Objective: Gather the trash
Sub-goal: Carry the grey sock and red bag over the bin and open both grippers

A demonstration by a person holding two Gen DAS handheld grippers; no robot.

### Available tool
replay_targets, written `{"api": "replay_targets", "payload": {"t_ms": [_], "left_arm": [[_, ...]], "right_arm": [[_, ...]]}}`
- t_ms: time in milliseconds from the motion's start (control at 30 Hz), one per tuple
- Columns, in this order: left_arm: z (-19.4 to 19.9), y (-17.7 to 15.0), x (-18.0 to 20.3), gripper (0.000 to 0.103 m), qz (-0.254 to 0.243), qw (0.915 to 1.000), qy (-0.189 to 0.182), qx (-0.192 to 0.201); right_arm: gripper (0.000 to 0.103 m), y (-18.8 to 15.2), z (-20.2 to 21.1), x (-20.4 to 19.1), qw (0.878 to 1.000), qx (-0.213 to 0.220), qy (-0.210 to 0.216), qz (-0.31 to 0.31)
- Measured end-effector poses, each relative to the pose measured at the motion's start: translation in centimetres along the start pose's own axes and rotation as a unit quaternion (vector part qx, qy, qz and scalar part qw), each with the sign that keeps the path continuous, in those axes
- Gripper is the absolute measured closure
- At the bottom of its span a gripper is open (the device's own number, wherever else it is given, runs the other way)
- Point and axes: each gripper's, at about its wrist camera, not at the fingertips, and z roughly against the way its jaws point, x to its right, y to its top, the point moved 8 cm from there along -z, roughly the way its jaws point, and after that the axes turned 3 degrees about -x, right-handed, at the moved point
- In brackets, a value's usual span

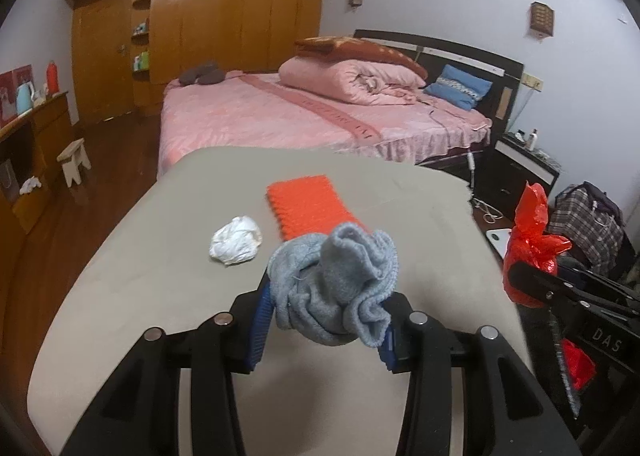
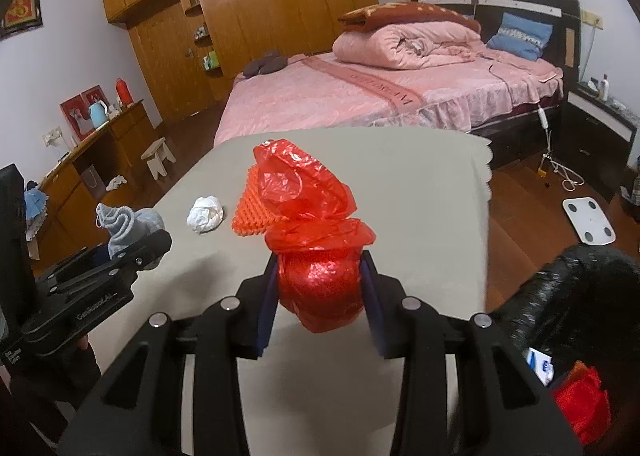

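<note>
Left wrist view, my left claw (image 1: 326, 310): clamped on a bunched grey knitted cloth (image 1: 336, 288), held clear above the beige counter (image 1: 132, 280).
Left wrist view, what remains: a crumpled white tissue (image 1: 236, 240) lies on the counter left of centre; an orange ribbed mat (image 1: 306, 206) lies just beyond my cloth, farther in.
Left wrist view, right edge: my right claw (image 1: 532, 276) shows side-on, gripping a red plastic bag (image 1: 530, 240).
Left wrist view, doing it well: I judge I am carrying both pieces off to a bin. I should keep the squeeze steady, since loose folds of the cloth hang past the pads and could slip.
Right wrist view, my right claw (image 2: 320, 292): closed on the red plastic bag (image 2: 316, 256) at its knotted, rounded lower part; the crinkled top stands free above the jaws.
Right wrist view, far left: my left claw (image 2: 132, 248) and its grey knitted cloth (image 2: 128, 226) are off the counter's left edge.
Right wrist view only: a dark sleeve (image 2: 568, 296) at the near right, and a white scale (image 2: 590, 220) on the wooden floor (image 2: 520, 216).
Left wrist view only: a plaid bag (image 1: 588, 224) at the far right.
Not shown in either: any bin, so I cannot tell where the trash goes.
</note>
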Motion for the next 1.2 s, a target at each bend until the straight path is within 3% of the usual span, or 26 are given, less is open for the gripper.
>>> {"api": "replay_targets", "payload": {"t_ms": [600, 1200], "left_arm": [[4.6, 1.0, 10.3, 0.059, -0.050, 0.9950, -0.077, 0.038], [6.8, 0.4, 22.0, 0.059, -0.120, 0.9768, -0.170, 0.053]], "right_arm": [[0.065, -2.3, 9.8, 5.7, 0.998, 0.037, -0.048, -0.035], [0.065, -5.9, 16.8, 14.3, 0.985, 0.066, -0.134, -0.088]]}}
